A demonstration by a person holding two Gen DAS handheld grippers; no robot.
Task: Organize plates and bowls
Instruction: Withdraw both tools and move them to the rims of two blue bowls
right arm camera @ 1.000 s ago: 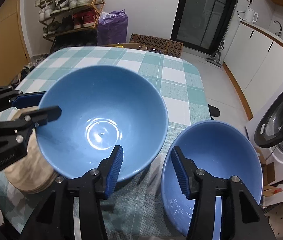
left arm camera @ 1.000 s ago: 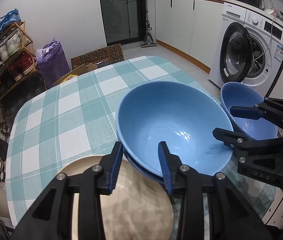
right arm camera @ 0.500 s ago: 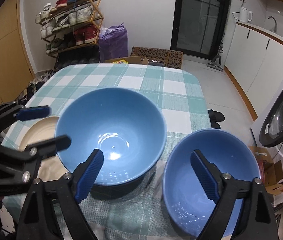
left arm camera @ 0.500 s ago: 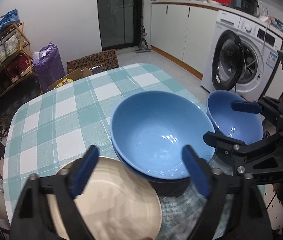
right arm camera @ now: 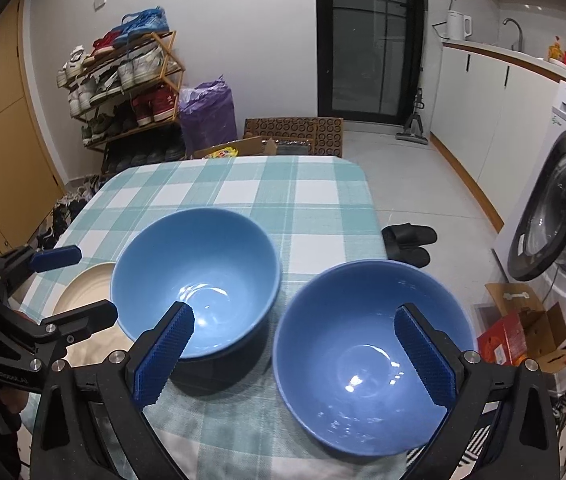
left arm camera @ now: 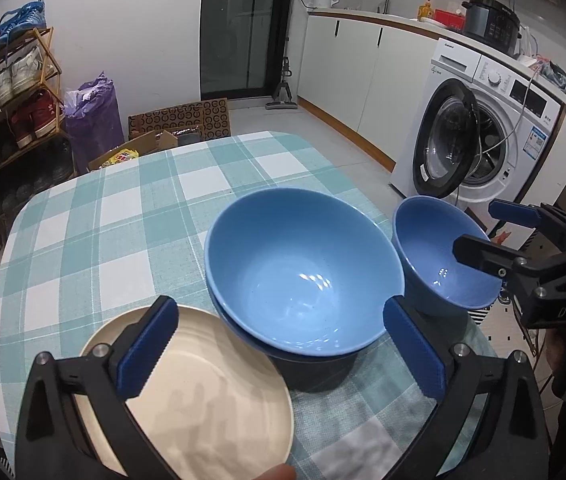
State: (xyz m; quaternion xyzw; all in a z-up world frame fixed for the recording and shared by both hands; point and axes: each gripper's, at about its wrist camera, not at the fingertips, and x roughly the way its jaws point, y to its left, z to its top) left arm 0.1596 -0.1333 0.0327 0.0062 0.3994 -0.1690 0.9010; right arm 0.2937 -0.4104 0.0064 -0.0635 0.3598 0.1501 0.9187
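Two large blue bowls (left arm camera: 303, 272) (right arm camera: 195, 276) sit nested on the checked table (left arm camera: 103, 240). A cream plate (left arm camera: 211, 396) (right arm camera: 87, 292) lies to their left and a single blue bowl (left arm camera: 439, 264) (right arm camera: 363, 352) stands to their right at the table edge. My left gripper (left arm camera: 279, 312) (right arm camera: 83, 286) hovers in front of the plate and the stack. Its jaws are opening, spread wide and touching nothing. My right gripper (right arm camera: 294, 314) (left arm camera: 475, 227) hangs above the gap between the stack and the single bowl, its jaws likewise opening and holding nothing.
A washing machine (left arm camera: 483, 128) with its door open stands right of the table. A shoe rack (left arm camera: 3, 100), a purple bag (right arm camera: 207, 116) and cardboard boxes (right arm camera: 295, 132) stand beyond the far edge. Black slippers (right arm camera: 407, 240) lie on the floor.
Both grippers went from nearly closed at the big bowl's rim to wide apart. Both drew back and up from the bowls. The big bowl stays nested in the one beneath.
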